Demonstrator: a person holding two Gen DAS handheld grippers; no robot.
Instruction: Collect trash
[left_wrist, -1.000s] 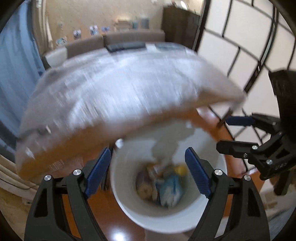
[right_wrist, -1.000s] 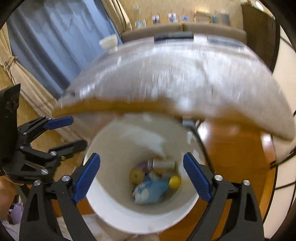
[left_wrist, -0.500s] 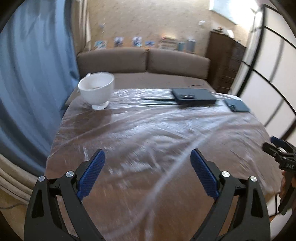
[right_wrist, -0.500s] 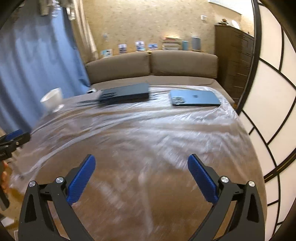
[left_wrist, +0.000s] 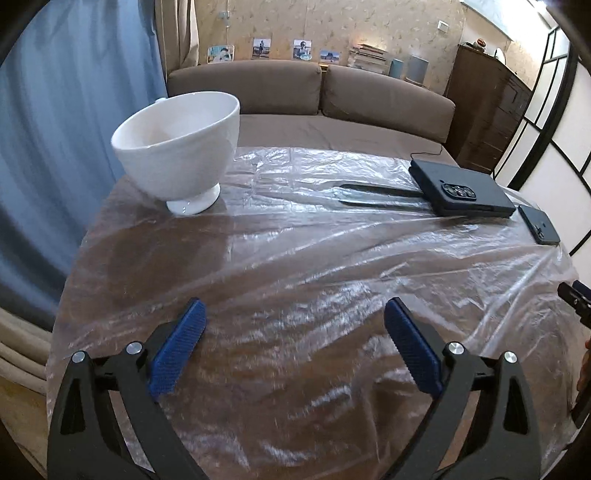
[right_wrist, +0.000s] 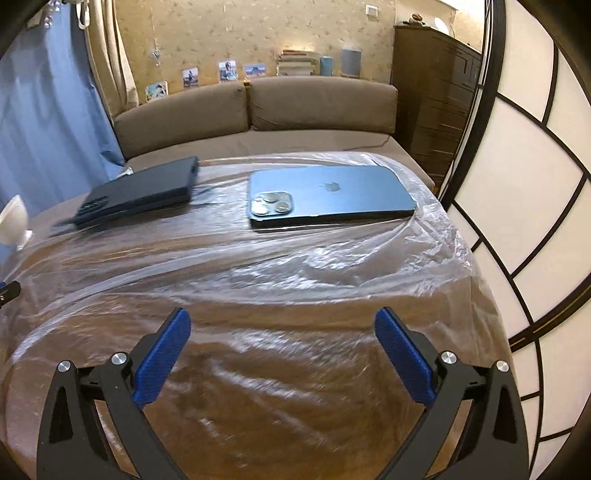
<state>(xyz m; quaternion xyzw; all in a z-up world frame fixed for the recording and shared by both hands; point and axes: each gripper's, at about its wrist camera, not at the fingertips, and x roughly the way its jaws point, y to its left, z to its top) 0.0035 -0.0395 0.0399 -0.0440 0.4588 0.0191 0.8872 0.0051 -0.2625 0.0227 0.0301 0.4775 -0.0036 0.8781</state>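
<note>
My left gripper (left_wrist: 295, 347) is open and empty, held just above the near part of a round wooden table covered with clear plastic film (left_wrist: 314, 266). My right gripper (right_wrist: 282, 356) is also open and empty above the same film (right_wrist: 258, 280), further right. No loose trash shows on the table. The white bin seen earlier is out of view. The tip of the right gripper shows at the right edge of the left wrist view (left_wrist: 574, 295).
A white footed bowl (left_wrist: 181, 147) stands at the far left. A dark folded phone (left_wrist: 461, 192) and a dark phone (left_wrist: 539, 230) lie at the far right. A blue phone (right_wrist: 328, 195) lies face down. A brown sofa (left_wrist: 314, 92) stands behind, a paper screen (right_wrist: 535, 221) at the right.
Both grippers rose from over the white bin of trash below the table edge to above the tabletop, then moved forward over it. Both stayed open.
</note>
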